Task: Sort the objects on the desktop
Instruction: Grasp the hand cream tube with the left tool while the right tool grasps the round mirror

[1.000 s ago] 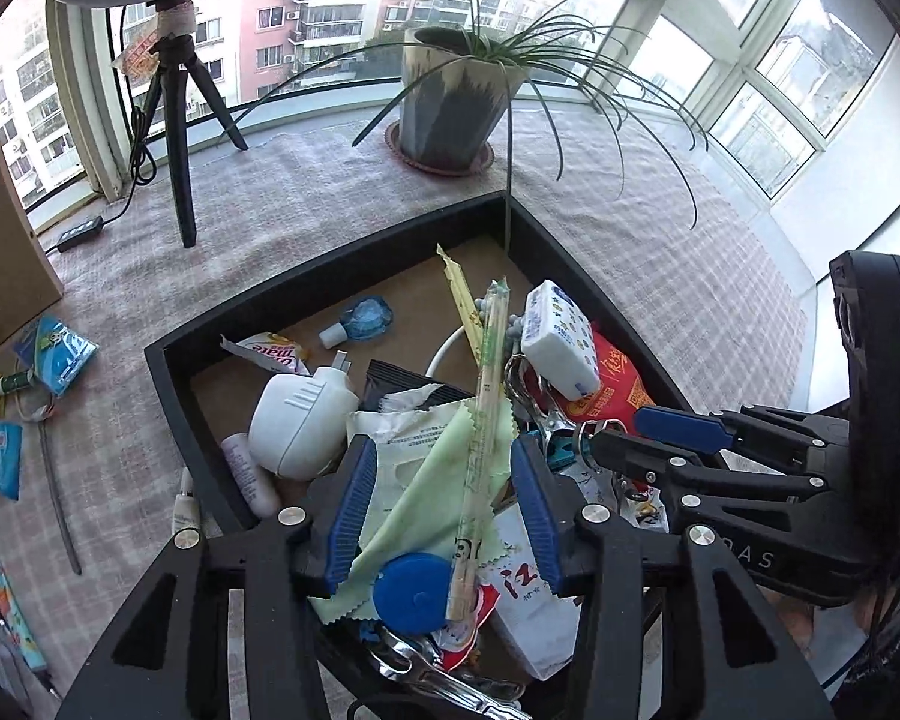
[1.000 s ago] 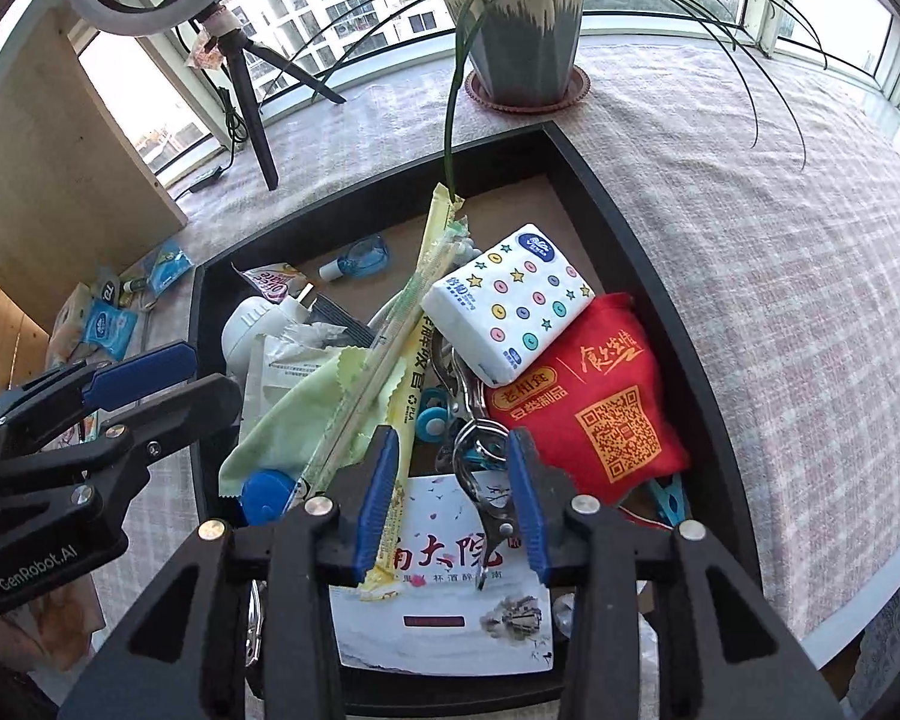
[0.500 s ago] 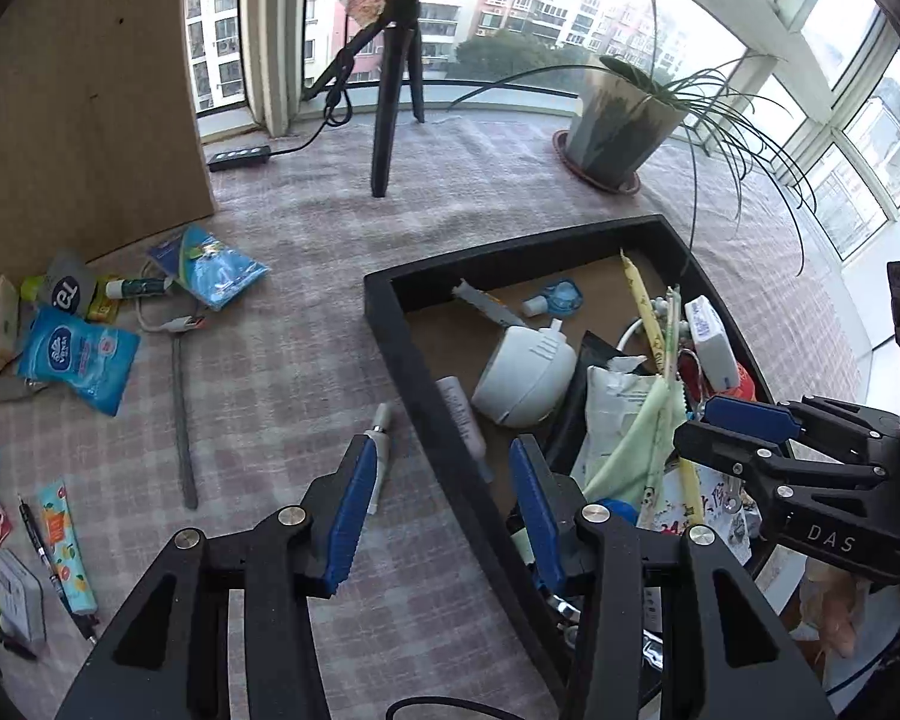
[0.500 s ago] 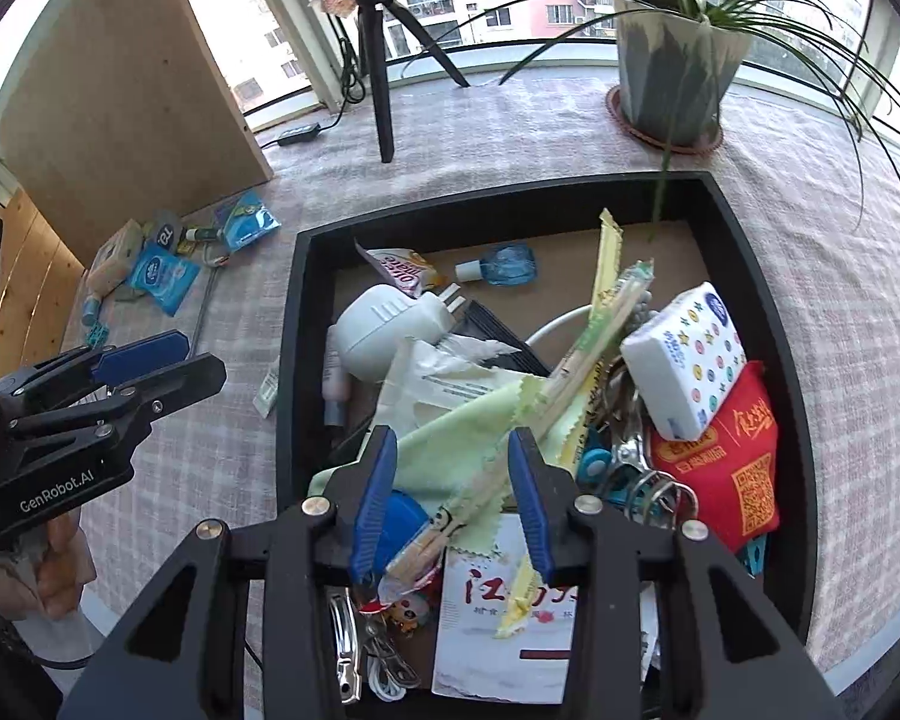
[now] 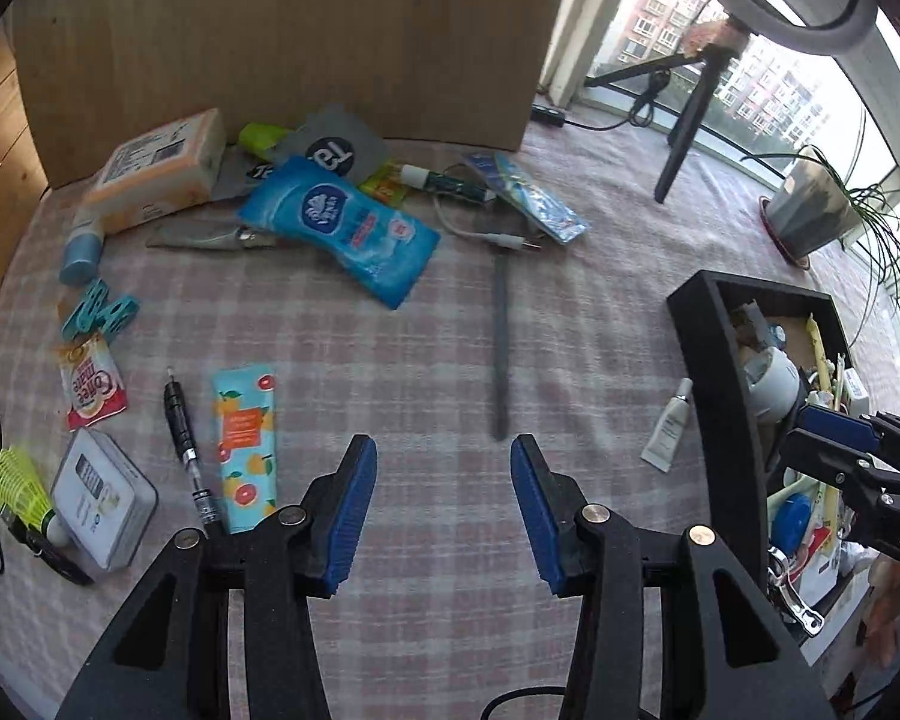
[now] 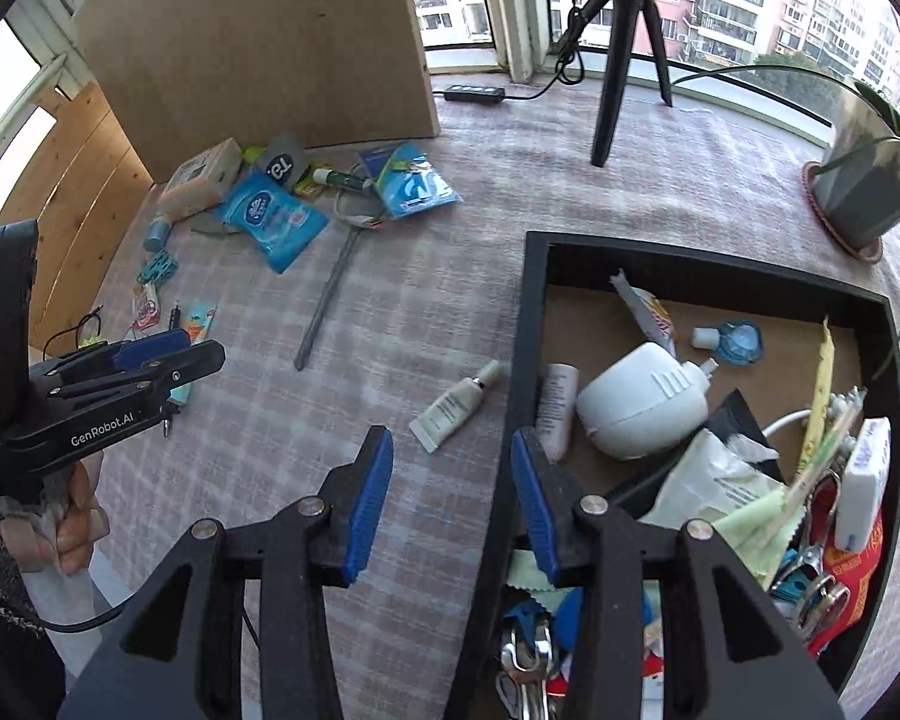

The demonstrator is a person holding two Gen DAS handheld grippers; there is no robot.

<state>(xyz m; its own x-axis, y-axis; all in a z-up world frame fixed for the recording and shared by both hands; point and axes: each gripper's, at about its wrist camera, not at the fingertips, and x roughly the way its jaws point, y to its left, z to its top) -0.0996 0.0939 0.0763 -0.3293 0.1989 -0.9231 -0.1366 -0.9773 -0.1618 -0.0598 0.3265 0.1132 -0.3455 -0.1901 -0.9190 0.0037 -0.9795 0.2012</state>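
Observation:
My left gripper (image 5: 441,456) is open and holds nothing, hanging over the checked cloth. Beyond it lie a grey file (image 5: 499,354), an orange-patterned tube (image 5: 245,444), a black pen (image 5: 186,438) and a blue tissue pack (image 5: 342,228). My right gripper (image 6: 450,444) has its jaws opening with nothing between them. It straddles the left wall of the black tray (image 6: 525,312), which is full of sorted items. A small white tube (image 6: 456,405) lies on the cloth just past its fingertips. Each gripper shows in the other view: left gripper (image 6: 168,354), right gripper (image 5: 834,438).
A cardboard board (image 5: 270,30) stands at the back, with a boxed pack (image 5: 156,168) and sachets along its foot. A tin (image 5: 99,492), a shuttlecock (image 5: 15,480) and teal clips (image 5: 99,309) lie at the left. A tripod (image 6: 621,54) and plant pot (image 6: 870,186) stand at the far side.
Both grippers have swung left, away from above the tray's contents. The left is now over the loose items on the cloth, the right at the tray's left wall with slightly wider jaws.

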